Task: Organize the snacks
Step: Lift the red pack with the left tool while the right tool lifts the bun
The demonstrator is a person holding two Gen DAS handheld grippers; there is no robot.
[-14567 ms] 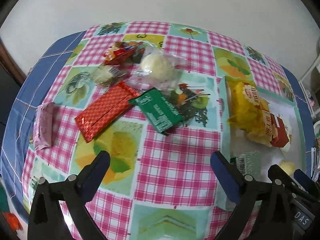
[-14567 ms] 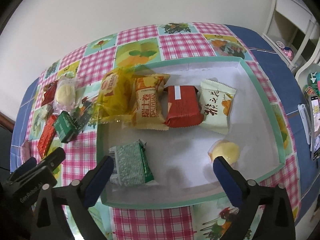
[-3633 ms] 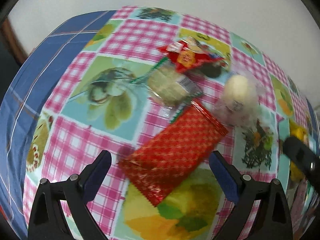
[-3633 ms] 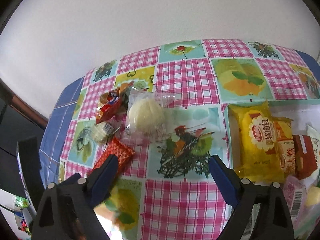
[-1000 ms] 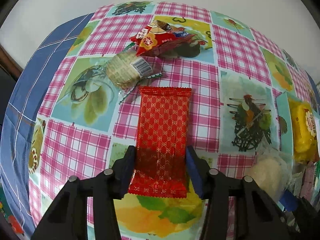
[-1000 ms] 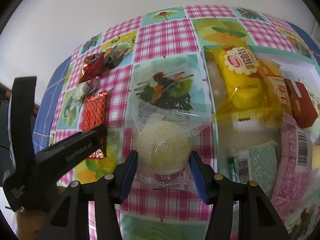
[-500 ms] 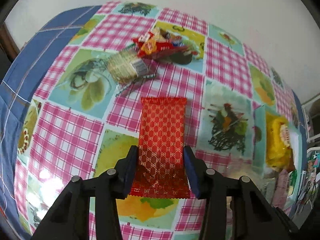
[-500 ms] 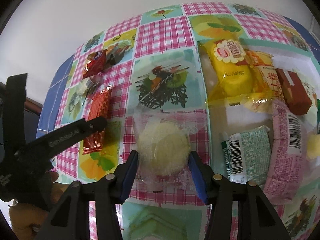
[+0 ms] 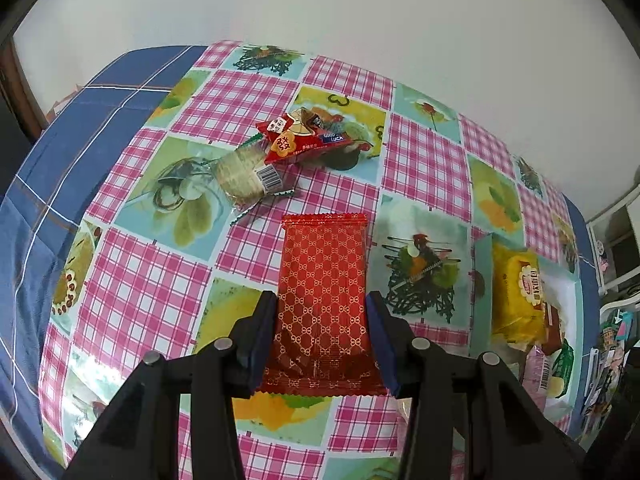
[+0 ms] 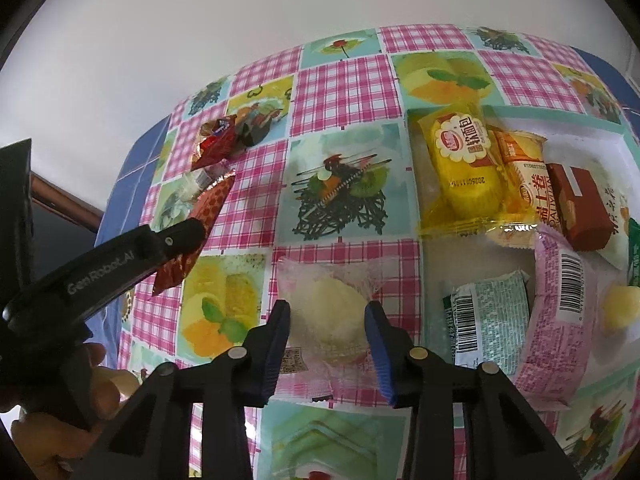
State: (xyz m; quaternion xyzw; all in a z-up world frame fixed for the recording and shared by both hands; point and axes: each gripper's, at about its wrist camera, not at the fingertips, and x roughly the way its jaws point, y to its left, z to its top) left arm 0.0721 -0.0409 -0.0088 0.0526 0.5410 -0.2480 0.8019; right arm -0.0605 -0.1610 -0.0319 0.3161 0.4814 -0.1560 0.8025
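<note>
The snacks are partly sorted: several packets already lie in the shallow tray at the right of the bench, and others wait on the cloth at the left. The step in hand is, I judge, the carrying of two more snacks to that tray.

Going from left to right: near the far left of the cloth lie a clear packet of biscuit and a small red packet, touching each other and not yet taken. The left hand-held gripper has its jaws closed on the sides of a long red wafer packet, which it holds lifted above the cloth. The right hand-held gripper holds a round pale bun in clear wrap; its jaws have just been closing on it and the pads now press the wrap on both sides.

The next move, I think, asks for bringing both packets over the tray wall and opening the jaws above a free place, because the tray is already crowded near its left wall.

The bench wears a glossy cloth of pink checks and fruit pictures, with a blue cloth under it. A plain white wall stands behind, and white furniture shows at the far right.
</note>
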